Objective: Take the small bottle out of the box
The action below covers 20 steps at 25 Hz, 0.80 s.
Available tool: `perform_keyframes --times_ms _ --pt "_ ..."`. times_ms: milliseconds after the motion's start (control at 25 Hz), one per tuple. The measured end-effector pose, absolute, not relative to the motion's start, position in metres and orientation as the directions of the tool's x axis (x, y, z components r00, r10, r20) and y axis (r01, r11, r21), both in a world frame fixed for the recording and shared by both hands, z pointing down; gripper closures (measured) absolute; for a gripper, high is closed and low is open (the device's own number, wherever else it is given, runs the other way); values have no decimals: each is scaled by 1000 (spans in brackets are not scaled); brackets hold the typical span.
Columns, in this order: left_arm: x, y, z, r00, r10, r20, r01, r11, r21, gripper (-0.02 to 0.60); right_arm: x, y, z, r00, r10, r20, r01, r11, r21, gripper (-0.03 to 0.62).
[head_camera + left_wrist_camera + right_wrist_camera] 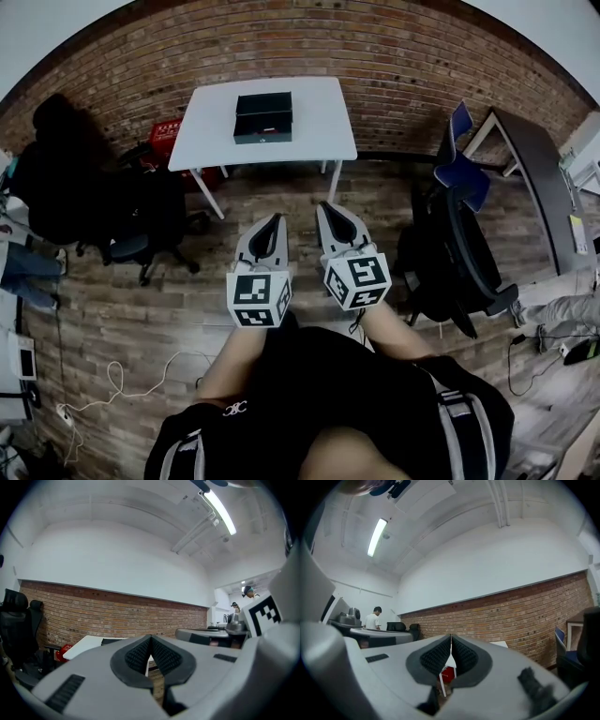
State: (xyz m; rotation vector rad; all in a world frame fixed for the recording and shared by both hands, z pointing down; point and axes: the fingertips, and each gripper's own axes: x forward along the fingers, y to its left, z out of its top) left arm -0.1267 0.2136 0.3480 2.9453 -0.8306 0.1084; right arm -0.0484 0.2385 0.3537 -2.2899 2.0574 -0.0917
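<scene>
A closed black box (263, 116) lies on a white table (319, 127) against the brick wall, well ahead of me. No small bottle shows in any view. I hold both grippers side by side in front of my body, far short of the table. My left gripper (277, 219) is shut with nothing between its pads (140, 654). My right gripper (327, 207) is shut too and holds nothing, its pads (461, 653) pressed together. In the left gripper view the table (86, 645) shows low at the left.
Black office chairs (122, 220) stand left of the table, and another chair (459, 258) stands to my right. A blue chair (461, 173) and a grey desk (539, 178) are at the far right. A red crate (166, 137) sits beside the table. Cables (112, 380) trail over the wooden floor.
</scene>
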Motion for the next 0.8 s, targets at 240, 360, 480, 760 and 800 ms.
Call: perform_keyframes --times_ms 240,360,480,760,800 --pt "-116 151 339 858 -506 81 -512 -856 75 570 -37 175 346 118 -993 12 -988 -118 -95 563" --pt "-112 123 335 868 -491 75 -496 -864 86 570 -36 142 340 123 -992 9 -988 -123 -95 563" --pt "-106 93 331 874 -482 64 -486 -869 88 571 -35 113 334 125 -992 -1 -989 -125 -80 563" --pt "-93 34 338 882 -465 77 -471 -873 124 571 -21 56 337 138 -990 22 -988 -140 -66 563" --pt "-91 27 340 884 -460 81 -467 -875 130 571 -19 49 337 142 -990 26 -988 -143 -65 563"
